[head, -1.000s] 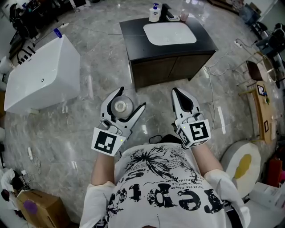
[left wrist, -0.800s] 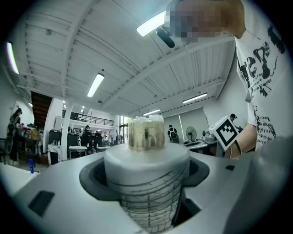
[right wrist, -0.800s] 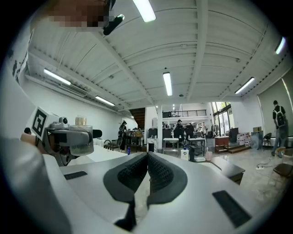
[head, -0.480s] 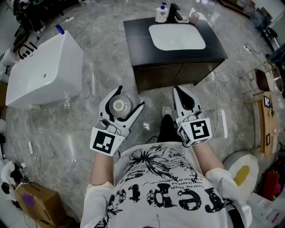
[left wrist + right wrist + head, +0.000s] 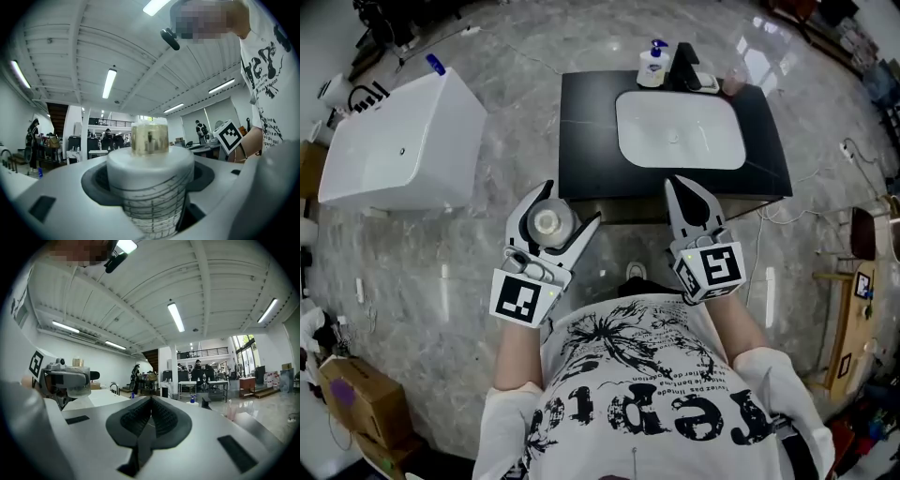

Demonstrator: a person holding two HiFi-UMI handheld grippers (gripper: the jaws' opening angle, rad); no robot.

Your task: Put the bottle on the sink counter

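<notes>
My left gripper (image 5: pixel 561 203) is shut on a clear bottle (image 5: pixel 547 223) with a pale round cap, held upright between its jaws. In the left gripper view the bottle (image 5: pixel 150 187) fills the middle, its gold cap pointing up. My right gripper (image 5: pixel 682 193) is shut with nothing in it, its pads pressed together (image 5: pixel 151 416). Both grippers hover just in front of the black sink counter (image 5: pixel 583 122), which has a white basin (image 5: pixel 679 131). The bottle in the other gripper (image 5: pixel 77 380) shows at the left of the right gripper view.
A white pump bottle (image 5: pixel 652 66), a black tap (image 5: pixel 684 64) and a pink cup (image 5: pixel 732 82) stand at the counter's back edge. A white bathtub (image 5: pixel 403 145) stands to the left. A cardboard box (image 5: pixel 356 408) sits on the marble floor at lower left.
The sink counter has come closer; its front edge now lies right at the grippers' tips. The left gripper still holds the bottle, and the right stays shut.
</notes>
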